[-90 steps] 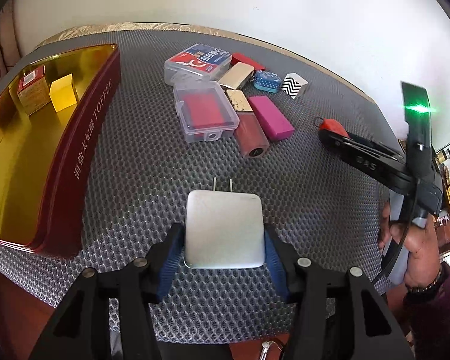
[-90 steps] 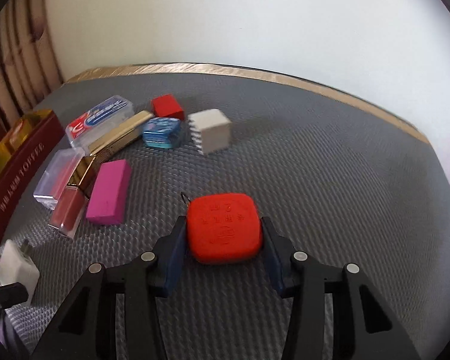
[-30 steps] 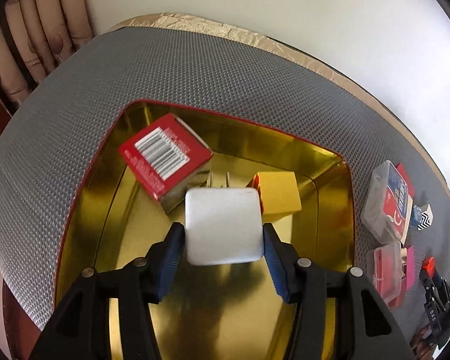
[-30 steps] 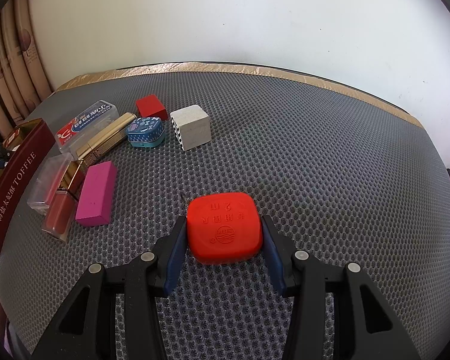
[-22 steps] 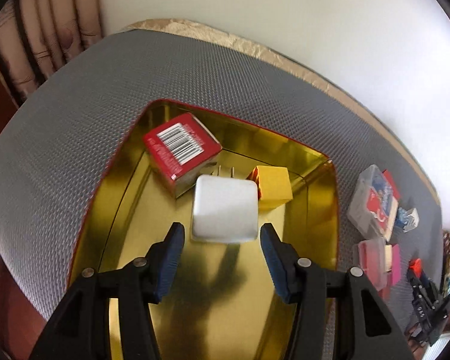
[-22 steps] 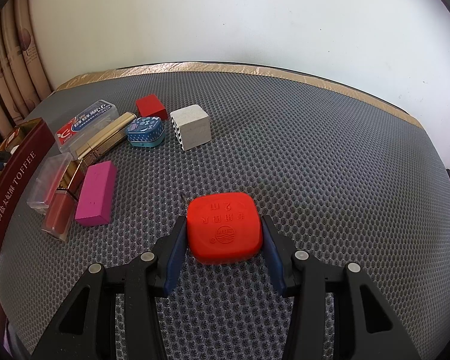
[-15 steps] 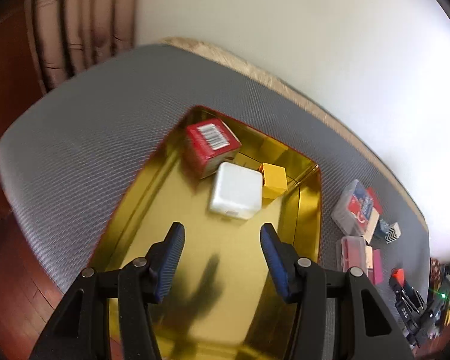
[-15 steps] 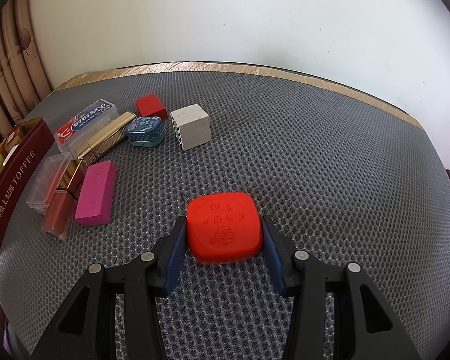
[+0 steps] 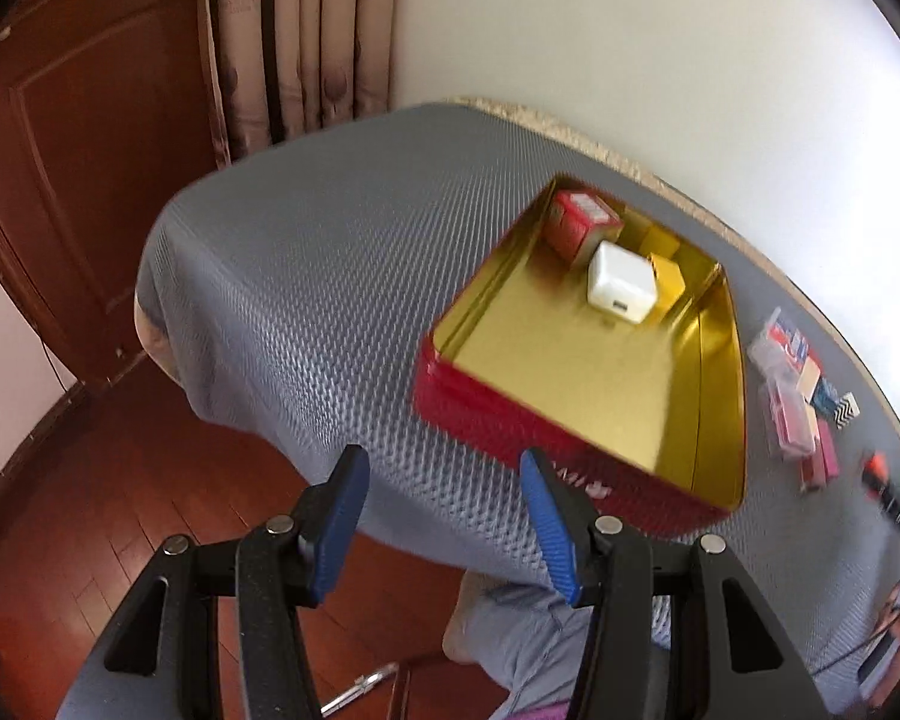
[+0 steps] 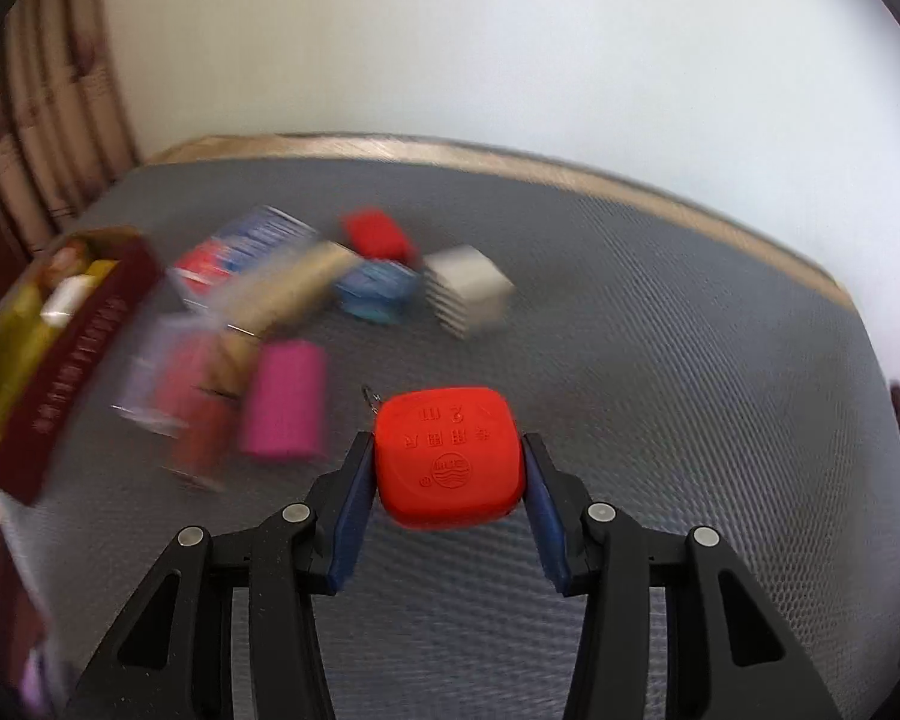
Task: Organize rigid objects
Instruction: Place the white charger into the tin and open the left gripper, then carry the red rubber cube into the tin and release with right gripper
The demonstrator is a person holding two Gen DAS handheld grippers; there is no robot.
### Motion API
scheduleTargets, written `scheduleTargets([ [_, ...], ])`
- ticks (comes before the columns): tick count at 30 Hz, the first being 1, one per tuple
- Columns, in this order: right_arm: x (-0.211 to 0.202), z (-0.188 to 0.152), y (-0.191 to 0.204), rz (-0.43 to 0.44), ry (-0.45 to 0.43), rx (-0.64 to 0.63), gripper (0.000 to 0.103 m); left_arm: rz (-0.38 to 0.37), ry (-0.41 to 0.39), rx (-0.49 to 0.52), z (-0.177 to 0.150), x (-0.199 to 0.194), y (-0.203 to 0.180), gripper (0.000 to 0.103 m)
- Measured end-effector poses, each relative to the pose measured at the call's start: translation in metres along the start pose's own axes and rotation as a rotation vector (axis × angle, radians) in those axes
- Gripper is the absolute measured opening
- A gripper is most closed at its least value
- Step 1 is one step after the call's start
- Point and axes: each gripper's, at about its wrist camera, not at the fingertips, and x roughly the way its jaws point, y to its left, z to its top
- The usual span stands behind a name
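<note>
A red tin with a gold inside (image 9: 711,414) sits on the grey mat. In it lie a white charger (image 9: 621,291), a red carton (image 9: 579,225) and a yellow block (image 9: 666,279). My left gripper (image 9: 444,516) hangs open and empty, back off the tin over the table's near edge. My right gripper (image 10: 447,498) is shut on a red rounded tape measure (image 10: 448,454), held just above the mat. The same tin (image 10: 60,354) shows blurred at the left of the right wrist view.
Loose items lie right of the tin: a clear card case (image 10: 246,252), a gold tube (image 10: 294,288), a blue tin (image 10: 378,291), a red block (image 10: 378,234), a white cube (image 10: 468,291), a pink block (image 10: 285,399). A wooden door (image 9: 78,138) and floor lie left.
My left gripper let go of the white charger in the tin and drew back and up toward the table's edge. My right gripper lifted and swung with the red tape measure still held.
</note>
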Motion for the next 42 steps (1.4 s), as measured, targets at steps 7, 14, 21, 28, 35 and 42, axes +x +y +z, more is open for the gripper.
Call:
scheduleTargets([
  [7,-0.028,0.046,0.113,0.253,0.003,-0.122,0.044,0.047,0.042,0.095,-0.008,0.006,-0.012,0.054],
  [14,-0.002,0.049,0.241,0.428,0.13,-0.253,0.044,0.053,0.044,0.057,-0.005,0.006,-0.006,0.054],
  [21,0.037,0.049,0.305,0.433,0.223,-0.328,0.044,0.077,0.036,0.092,-0.003,0.008,-0.008,0.054],
  [28,0.058,0.063,0.331,0.401,0.252,-0.368,0.044,0.066,0.083,0.103,-0.004,0.017,-0.009,0.056],
  [35,0.073,0.069,0.344,0.394,0.258,-0.377,0.044,0.055,0.112,0.092,-0.004,0.022,-0.007,0.056],
  [42,0.081,0.073,0.355,0.377,0.251,-0.394,0.044,0.046,0.133,0.093,-0.004,0.027,-0.006,0.056],
])
